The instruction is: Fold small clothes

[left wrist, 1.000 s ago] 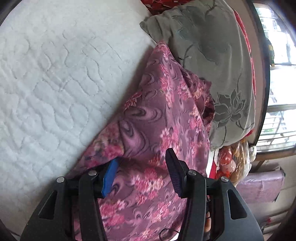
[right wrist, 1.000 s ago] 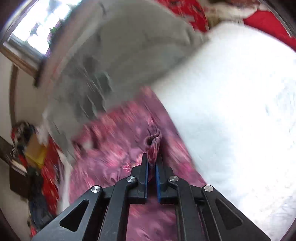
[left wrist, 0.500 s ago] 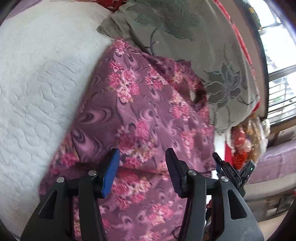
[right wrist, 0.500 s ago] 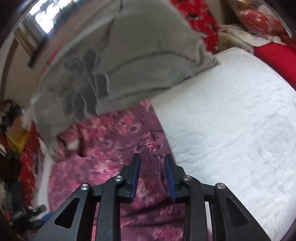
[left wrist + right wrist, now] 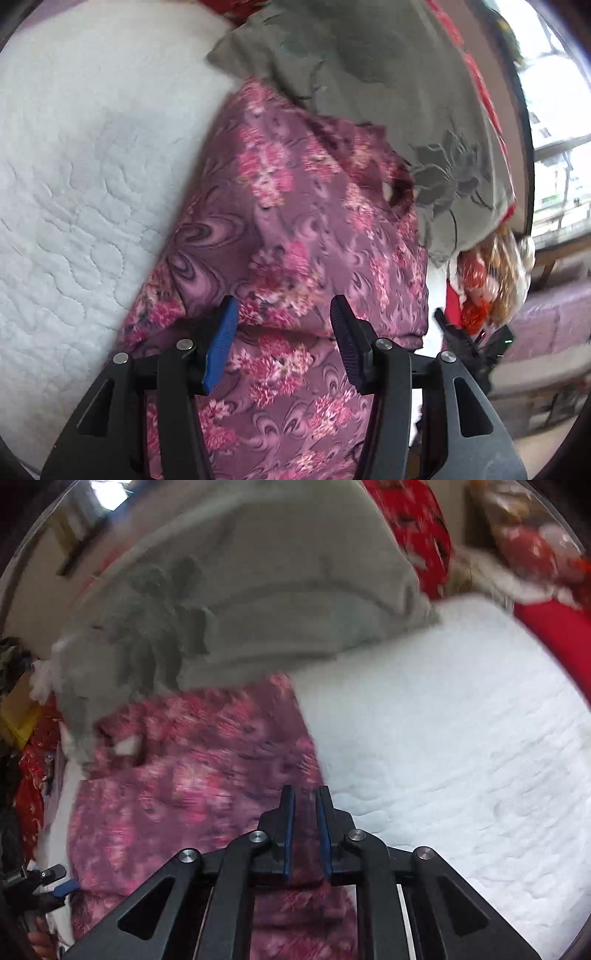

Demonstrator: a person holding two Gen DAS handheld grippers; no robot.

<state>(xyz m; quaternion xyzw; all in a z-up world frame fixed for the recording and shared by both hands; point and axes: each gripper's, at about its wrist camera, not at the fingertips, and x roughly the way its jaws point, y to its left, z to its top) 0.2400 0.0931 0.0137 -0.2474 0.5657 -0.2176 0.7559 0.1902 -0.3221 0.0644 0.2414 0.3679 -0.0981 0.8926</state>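
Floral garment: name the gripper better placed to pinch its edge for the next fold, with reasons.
Right, probably. The right gripper sits at the floral garment edge beside the white quilt, jaws narrow and closing, nothing pinched. The left gripper hangs open over mid-cloth.

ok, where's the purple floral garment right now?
The purple floral garment lies on the white quilted bedcover, its far edge tucked under the grey flower-print pillow, below both wrist views.

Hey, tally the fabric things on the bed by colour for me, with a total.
Purple floral garment: 1
Grey flower-print pillow: 1
White quilted bed cover: 1
Total: 3
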